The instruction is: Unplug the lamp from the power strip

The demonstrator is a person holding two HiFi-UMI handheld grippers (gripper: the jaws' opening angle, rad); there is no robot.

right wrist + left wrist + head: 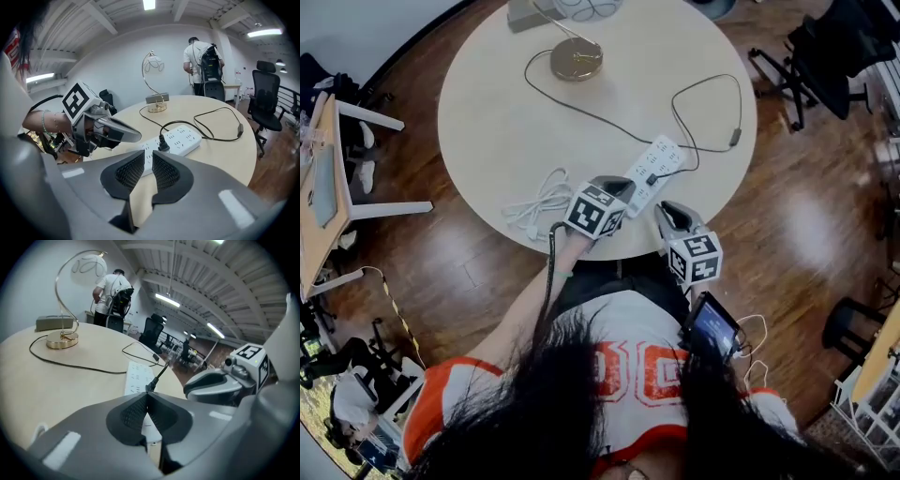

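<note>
Table point(506, 122): round, with a pale matte top. Lamp point(152, 84): a thin gold hoop stem on a round, polished gold base, at the far side of the table. Its cord point(600, 117), thin and black, snakes across to a black plug point(163, 143) seated upright in the strip point(180, 139). The strip is a long white plastic bar with rows of sockets, lying near your edge. A white cable point(542, 202) lies coiled to the left of the strip.

Your left claw point(146, 397): ribbed black pads closed tip to tip, gripping nothing. The plug stands just beyond its tips, and the strip's near end shows behind the pads.

Your right claw point(147, 157): pads parted by a narrow gap with nothing between them. The plug sits just ahead, slightly right of the gap, untouched.

Both claws hang side by side at the strip's near end.
</note>
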